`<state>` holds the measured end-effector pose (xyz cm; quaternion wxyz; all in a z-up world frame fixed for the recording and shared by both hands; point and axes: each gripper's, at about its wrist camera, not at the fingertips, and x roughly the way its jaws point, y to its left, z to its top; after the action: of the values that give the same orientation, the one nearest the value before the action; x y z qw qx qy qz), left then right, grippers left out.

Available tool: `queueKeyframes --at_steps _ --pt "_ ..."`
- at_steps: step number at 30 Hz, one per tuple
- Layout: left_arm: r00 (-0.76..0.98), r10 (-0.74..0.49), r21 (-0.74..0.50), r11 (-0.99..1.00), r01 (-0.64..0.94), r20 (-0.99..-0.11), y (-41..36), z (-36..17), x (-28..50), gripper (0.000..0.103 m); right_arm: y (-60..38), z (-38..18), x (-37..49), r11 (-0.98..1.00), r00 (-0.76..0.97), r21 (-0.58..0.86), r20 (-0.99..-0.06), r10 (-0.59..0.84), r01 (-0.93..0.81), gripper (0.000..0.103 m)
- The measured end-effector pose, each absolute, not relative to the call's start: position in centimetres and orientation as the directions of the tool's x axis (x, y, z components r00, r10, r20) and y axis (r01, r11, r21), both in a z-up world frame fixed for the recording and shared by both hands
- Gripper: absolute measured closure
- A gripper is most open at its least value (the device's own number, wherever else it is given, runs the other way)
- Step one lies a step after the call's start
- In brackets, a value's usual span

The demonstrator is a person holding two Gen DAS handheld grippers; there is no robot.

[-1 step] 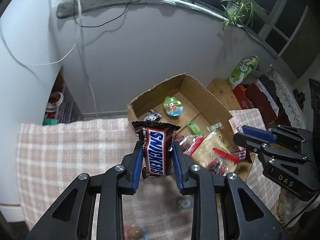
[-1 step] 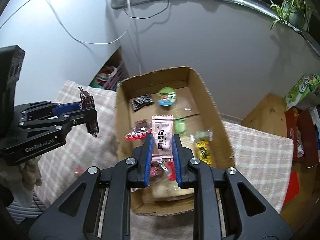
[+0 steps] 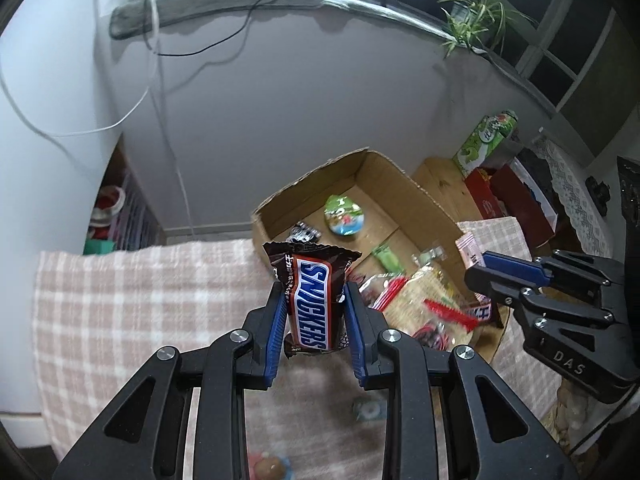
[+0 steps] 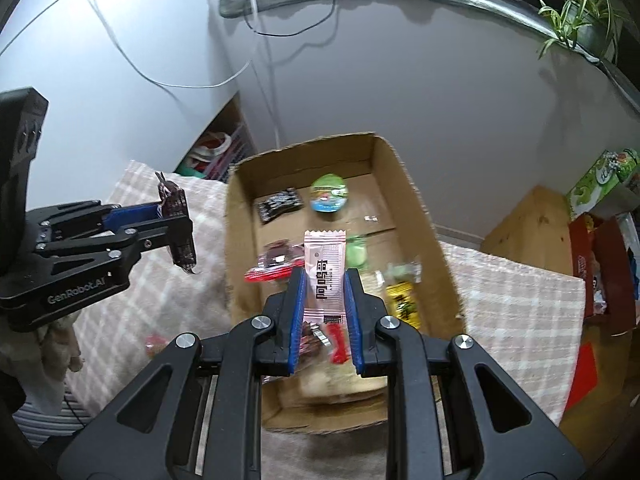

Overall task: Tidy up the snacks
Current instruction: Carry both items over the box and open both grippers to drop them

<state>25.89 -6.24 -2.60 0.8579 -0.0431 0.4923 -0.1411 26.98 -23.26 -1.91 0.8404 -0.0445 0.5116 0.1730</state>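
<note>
Two snacks held, one per tool, both aimed at cardboard box (image 3: 416,216).

Left wrist view: left tool (image 3: 316,312) pinching Snickers bar (image 3: 312,304) upright by its sides, label readable; bar just short of box's near-left corner, above checked cloth (image 3: 120,288). Likely carried for drop-in. Loose sweets on cloth below, blurred.

Right wrist view: right tool (image 4: 325,300) pinching pink sachet (image 4: 324,276) upright, directly over box interior; release there seems next. Green round snack (image 4: 329,192) deep in box.

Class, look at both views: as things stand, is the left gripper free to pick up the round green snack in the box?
Probably not yet. The left gripper is shut on a chocolate bar; the round green snack lies uncovered in the open box.
</note>
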Motion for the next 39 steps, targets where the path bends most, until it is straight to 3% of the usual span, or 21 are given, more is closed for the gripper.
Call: queueKeyframes --at_steps 29,31,32,35,39 --pt "0.408 -0.29 -0.207 0.949 0.237 -0.866 -9.7 -3.9 29.4 0.076 -24.9 -5.1 30.5 0.951 0.375 0.082 -0.906 0.196 -0.298 0.083" --pt "0.404 -0.288 -0.205 0.95 0.236 -0.868 -9.8 -3.9 29.5 0.071 -24.9 -5.0 30.4 0.952 0.376 0.081 -0.906 0.194 -0.296 0.082" --pt "0.406 -0.288 -0.205 0.95 0.235 -0.868 -9.8 -3.9 29.5 0.069 -24.9 -5.1 30.4 0.952 0.376 0.078 -0.907 0.19 -0.295 0.078" --pt "0.413 -0.287 -0.206 0.951 0.23 -0.865 -9.6 -3.7 29.4 0.069 -24.9 -4.9 30.2 0.955 0.388 0.065 -0.904 0.18 -0.29 0.051" --pt "0.417 -0.286 -0.205 0.952 0.228 -0.863 -9.5 -3.5 29.2 0.069 -24.9 -4.7 29.9 0.954 0.388 0.066 -0.904 0.181 -0.291 0.047"
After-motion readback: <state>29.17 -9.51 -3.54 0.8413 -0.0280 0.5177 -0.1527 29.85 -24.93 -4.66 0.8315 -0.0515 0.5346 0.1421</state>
